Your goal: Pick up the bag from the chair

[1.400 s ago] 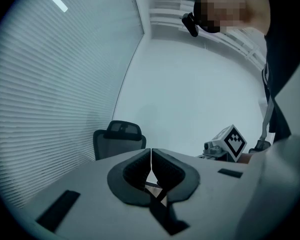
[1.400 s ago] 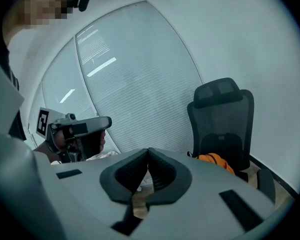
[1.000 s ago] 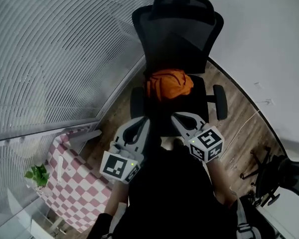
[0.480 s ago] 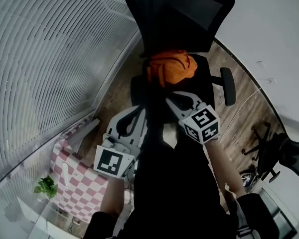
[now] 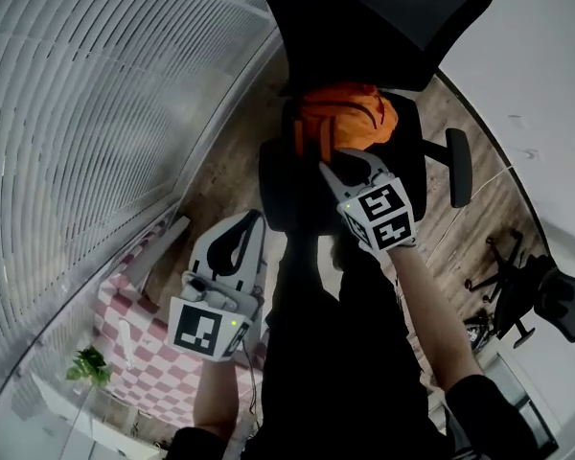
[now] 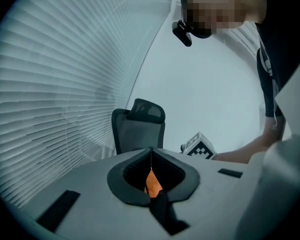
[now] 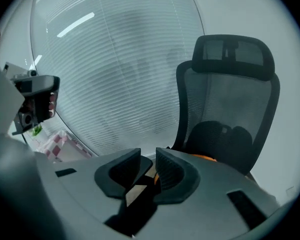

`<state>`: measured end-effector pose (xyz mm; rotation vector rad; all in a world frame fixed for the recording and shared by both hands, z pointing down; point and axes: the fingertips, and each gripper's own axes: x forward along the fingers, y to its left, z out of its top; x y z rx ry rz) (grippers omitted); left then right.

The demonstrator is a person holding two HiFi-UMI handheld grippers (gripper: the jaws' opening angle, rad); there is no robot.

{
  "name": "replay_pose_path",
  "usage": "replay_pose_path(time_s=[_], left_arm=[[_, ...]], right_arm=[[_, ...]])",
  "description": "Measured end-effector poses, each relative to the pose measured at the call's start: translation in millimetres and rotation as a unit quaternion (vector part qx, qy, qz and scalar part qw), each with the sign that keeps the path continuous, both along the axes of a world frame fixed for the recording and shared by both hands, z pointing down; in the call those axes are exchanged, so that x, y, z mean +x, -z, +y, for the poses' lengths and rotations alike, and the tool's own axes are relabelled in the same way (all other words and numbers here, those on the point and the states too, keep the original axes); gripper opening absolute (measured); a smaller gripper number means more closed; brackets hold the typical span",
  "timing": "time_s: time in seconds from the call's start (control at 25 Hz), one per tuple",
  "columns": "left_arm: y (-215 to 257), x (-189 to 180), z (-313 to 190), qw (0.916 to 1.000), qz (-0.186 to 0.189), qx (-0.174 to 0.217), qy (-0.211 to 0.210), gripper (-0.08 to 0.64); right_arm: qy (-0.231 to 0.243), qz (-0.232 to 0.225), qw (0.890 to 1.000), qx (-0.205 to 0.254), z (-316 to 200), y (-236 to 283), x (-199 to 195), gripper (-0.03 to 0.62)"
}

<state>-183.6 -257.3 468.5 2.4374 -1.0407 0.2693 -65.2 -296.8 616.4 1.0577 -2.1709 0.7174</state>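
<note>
Our right gripper [image 5: 348, 166] is standing open, and its jaws have just been opening. Nothing is sitting between them yet. Our left gripper [image 5: 252, 220] is squeezed closed with nothing in it. It is hanging low at 7 o'clock from the right one, well apart from the chair [image 5: 364, 17].

The bag [image 5: 350, 121] is orange. It is lying on the black chair's seat, pushed up against the backrest. In the head view it is sitting at 12 o'clock from the right gripper, just beside the tips. We cannot tell if they are touching it.

We are guessing the bag is soft cloth, because it is looking lumpy and crumpled. It is probably light. It will likely flop and sag when it is lifted, so it may hang down and swing. We are not thinking it will break or slip much.

We are not seeing a handle clearly. So we are picking a puffed-up fold on the top, at the side nearest us, as the best place to take hold. The jaws are needing a good bunch of cloth to pinch, not a thin edge that could pull out.
</note>
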Motion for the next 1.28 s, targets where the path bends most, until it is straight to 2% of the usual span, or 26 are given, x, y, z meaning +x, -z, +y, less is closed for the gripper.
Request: replay_pose_path(time_s=[0.16,0.4,0.64,0.88,1.08,1.28], left_arm=[[-18.9,-11.1,3.1,0.9997,-0.001,-0.021,0.009,0.034],[-43.3,-18.4,1.1,0.9992,0.002,-0.037,0.013,0.034],[-61.0,-21.3,-3.5,0.9985,0.006,-0.050,0.022,0.034],[-78.2,-24.4,5.3,0.9975,0.005,-0.064,0.031,0.034],[-87.2,-22.7,10.6,0.9945,0.009,-0.094,0.045,0.034],[-85.5,-26.5,15.2,0.9936,0.008,-0.101,0.050,0.034]], right_arm=[[0.019,0.052,0.998,0.006,-16.2,-38.3,-2.3,0.121],[0.022,0.131,0.990,0.044,-50.9,-84.1,-1.0,0.127],[0.046,0.205,0.974,0.089,-74.2,-114.7,-5.3,0.132],[0.089,0.252,0.959,0.092,-85.3,-155.4,-12.3,0.139],[0.106,0.274,0.951,0.096,-98.1,-179.7,-15.1,0.140],[0.128,0.319,0.933,0.109,-105.4,-199.2,-15.2,0.140]])
